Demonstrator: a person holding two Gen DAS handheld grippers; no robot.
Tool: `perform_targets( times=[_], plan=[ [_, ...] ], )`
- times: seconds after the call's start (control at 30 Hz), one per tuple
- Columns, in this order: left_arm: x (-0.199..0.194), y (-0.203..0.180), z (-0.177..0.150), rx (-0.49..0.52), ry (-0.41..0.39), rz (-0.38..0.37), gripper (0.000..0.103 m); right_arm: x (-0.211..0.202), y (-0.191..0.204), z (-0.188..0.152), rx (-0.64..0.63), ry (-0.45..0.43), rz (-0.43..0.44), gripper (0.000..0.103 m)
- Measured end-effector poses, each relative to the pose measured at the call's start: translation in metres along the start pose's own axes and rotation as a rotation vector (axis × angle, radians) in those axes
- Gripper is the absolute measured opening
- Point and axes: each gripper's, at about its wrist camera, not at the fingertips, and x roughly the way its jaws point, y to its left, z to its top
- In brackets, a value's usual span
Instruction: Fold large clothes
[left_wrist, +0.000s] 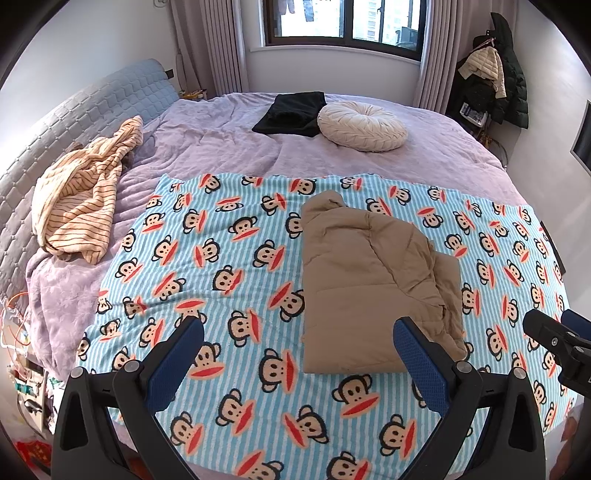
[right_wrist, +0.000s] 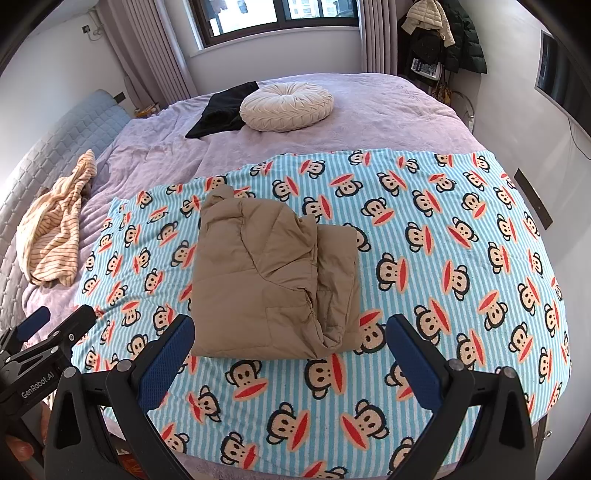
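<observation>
Both grippers (left_wrist: 295, 347) (right_wrist: 290, 345) gape empty; only right view shows jacket's (right_wrist: 273, 280) layered edge.

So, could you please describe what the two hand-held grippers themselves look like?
Both match: the left hand-held gripper and the right hand-held gripper have black plastic frames with silver rivets and blue mesh-textured finger pads. White "GenRobot.AI" lettering marks the left one's body.
</observation>
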Motion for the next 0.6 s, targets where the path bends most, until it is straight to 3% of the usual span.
perform_targets(
  times=[0.6],
  plan=[
    [0.0005, 0.0029, -0.0017, -0.013, -0.003, 0.015, 0.103, -0.0001, 0.0013, 0.0006, -0.001, 0.001, 0.001, 0.103]
  ],
)
